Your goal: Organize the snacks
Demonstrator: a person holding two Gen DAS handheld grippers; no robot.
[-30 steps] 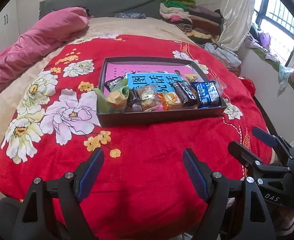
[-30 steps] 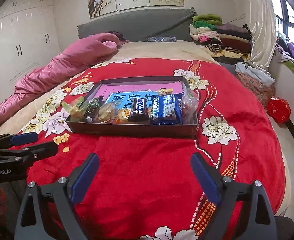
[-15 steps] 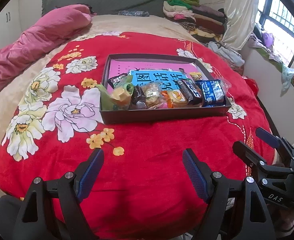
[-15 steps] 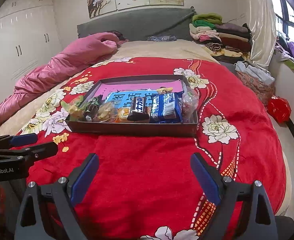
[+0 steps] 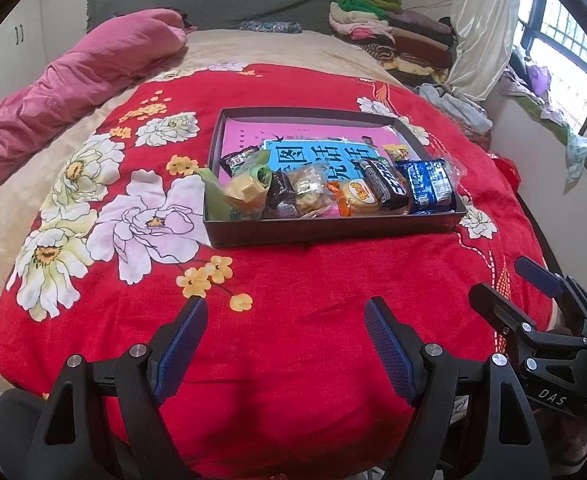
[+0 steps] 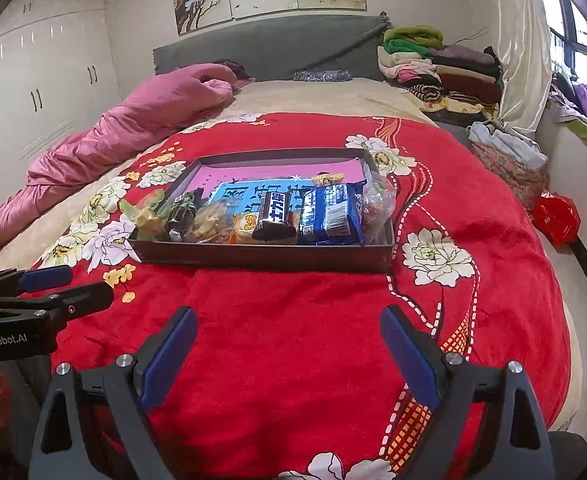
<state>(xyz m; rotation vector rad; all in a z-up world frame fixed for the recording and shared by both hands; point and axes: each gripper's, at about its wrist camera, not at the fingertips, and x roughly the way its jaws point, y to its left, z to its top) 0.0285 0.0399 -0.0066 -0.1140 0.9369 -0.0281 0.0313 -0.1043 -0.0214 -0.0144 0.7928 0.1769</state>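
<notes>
A dark shallow box (image 5: 333, 234) (image 6: 261, 258) sits on the red flowered blanket. Along its near side lie several snacks: a green-yellow packet (image 5: 241, 192), a clear cookie pack (image 5: 308, 190), an orange cake pack (image 5: 355, 196), a dark chocolate bar (image 5: 385, 182) (image 6: 274, 216) and a blue biscuit pack (image 5: 427, 186) (image 6: 333, 214). Pink and blue paper lines the box's back. My left gripper (image 5: 285, 344) is open and empty, over the blanket near the bed's foot. My right gripper (image 6: 289, 352) is open and empty too, beside it (image 5: 533, 300).
A pink quilt (image 5: 73, 80) lies along the bed's left side. Folded clothes (image 6: 437, 68) are stacked at the back right. A red bag (image 6: 555, 216) sits on the floor at right. White wardrobe doors (image 6: 33, 80) stand at left.
Both views have drifted slightly; the box sits a little higher and nearer in the left wrist view. Both grippers stay open and empty.
</notes>
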